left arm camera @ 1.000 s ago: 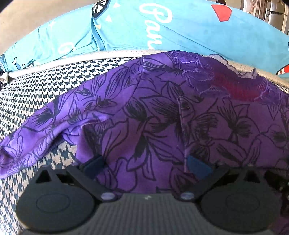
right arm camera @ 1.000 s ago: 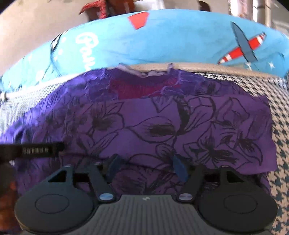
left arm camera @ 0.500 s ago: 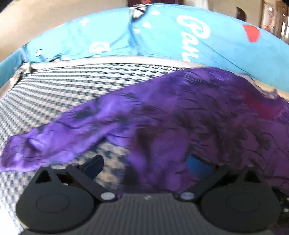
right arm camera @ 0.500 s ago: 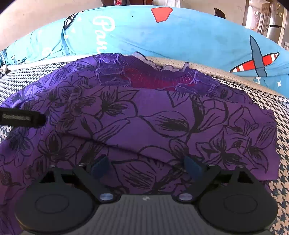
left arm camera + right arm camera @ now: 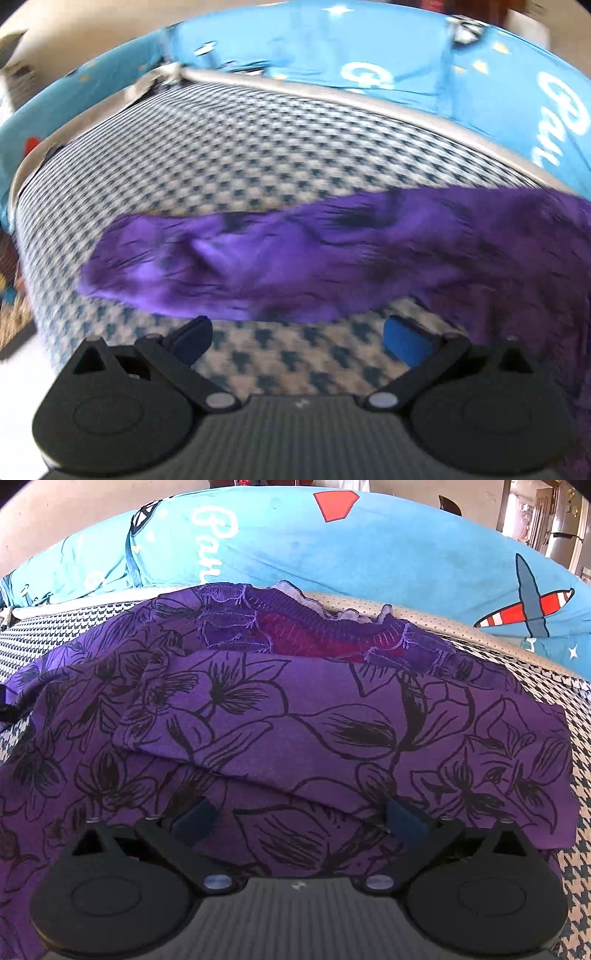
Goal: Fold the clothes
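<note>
Houndstooth upholstery (image 5: pixel 258 155) in blue and white fills the middle of your left wrist view, edged by pale piping and backed by a bright blue printed cover (image 5: pixel 369 554) with white script, a red shape and a striped aeroplane. Across that seat lies the purple floral garment (image 5: pixel 332 738), its black-outlined blooms sharp in your right wrist view, where it takes up most of the frame from centre to lower left. Its lace-trimmed neckline (image 5: pixel 295 627), showing a red patch inside, sits at upper centre, close against the blue cover. One layer of the cloth is folded over another, the fold's edge running across the frame just above your fingertips.

Your right gripper (image 5: pixel 295 819) stands at the lower centre, jaws opening wide; the purple cloth lies beneath and between the blue pads (image 5: pixel 402 819), and the pads do not appear to pinch it.

Your left gripper (image 5: pixel 299 338) is also spread wide at the bottom of its frame, with only bare houndstooth between its tips. A long strip of the purple garment (image 5: pixel 295 266), smeared by blur, stretches from centre left to the right edge just above those tips, apart from them.
</note>
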### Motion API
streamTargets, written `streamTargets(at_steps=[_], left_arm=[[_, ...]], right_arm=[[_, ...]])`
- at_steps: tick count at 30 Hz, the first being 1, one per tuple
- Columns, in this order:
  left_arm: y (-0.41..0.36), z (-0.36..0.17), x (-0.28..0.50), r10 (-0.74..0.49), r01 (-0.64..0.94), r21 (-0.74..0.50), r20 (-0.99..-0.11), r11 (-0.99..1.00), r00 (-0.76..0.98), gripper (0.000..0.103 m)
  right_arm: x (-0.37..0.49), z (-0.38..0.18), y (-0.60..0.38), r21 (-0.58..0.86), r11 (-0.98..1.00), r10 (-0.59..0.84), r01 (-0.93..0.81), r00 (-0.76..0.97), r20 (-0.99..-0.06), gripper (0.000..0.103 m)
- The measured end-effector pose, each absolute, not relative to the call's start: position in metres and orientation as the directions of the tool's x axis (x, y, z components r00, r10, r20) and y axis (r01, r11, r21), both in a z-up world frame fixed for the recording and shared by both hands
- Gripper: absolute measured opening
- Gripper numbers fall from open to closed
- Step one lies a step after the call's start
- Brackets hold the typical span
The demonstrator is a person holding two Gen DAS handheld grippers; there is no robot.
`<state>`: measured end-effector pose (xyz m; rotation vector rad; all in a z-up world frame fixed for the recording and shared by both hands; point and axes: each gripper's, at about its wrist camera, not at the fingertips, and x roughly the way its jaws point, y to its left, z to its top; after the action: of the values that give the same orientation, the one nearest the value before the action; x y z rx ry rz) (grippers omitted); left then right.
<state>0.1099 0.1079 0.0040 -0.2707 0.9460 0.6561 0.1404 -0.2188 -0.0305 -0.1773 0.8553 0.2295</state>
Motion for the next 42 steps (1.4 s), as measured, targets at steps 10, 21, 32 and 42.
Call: streamTargets(at_steps=[10,21,32,42], left_arm=[[0.175,0.003,0.079,0.477,-0.798,0.05,-0.824,0.601,0.307,0.103],[0.221,-0.012,0.063,0.394,-0.849,-0.125,-0.844,0.514,0.363,0.098],[0.201,-0.001,0.08,0.408,-0.806,-0.138,-0.806,0.575,0.429,0.021],[0.145,0.025,0.105,0.302,-0.591,-0.174,-0.727,0.787,0.617,0.015]], right_arm=[[0.141,-0.031,-0.219,-0.068,0.958,0.13,-0.278,0.633,-0.763,0.103],[0.142,-0.031,-0.216,-0.076,0.957,0.126,-0.281,0.634,-0.763,0.103],[0.142,-0.032,-0.215,-0.082,0.957,0.122,-0.28,0.64,-0.759,0.103],[0.142,-0.031,-0.215,-0.073,0.961,0.12,-0.267,0.639,-0.76,0.103]])
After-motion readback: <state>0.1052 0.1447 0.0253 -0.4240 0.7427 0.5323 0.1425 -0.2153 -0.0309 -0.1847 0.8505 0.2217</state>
